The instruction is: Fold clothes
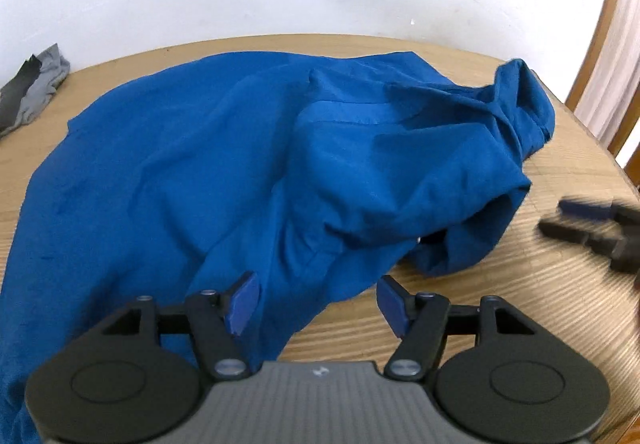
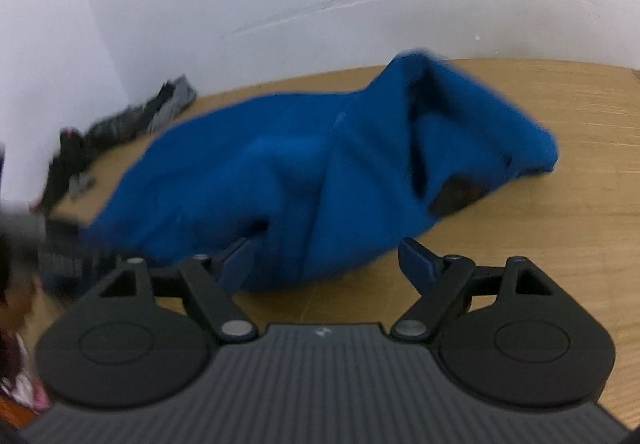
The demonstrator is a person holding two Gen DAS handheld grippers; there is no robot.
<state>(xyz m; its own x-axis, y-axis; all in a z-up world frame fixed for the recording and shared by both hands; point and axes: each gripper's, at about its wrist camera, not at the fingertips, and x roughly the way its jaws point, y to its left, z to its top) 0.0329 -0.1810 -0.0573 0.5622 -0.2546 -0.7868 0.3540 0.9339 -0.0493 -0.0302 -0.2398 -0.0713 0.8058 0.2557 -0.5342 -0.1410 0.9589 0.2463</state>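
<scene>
Left wrist view shows us the wooden table (image 1: 540, 324) with the blue garment (image 1: 248, 163) spread loosely across its middle, rumpled toward the right edge. We judge it soft, light and limp, best pinched at a hem or corner. Our left gripper (image 1: 316, 304) and right gripper (image 2: 328, 264) both stand spread, holding nothing.
</scene>
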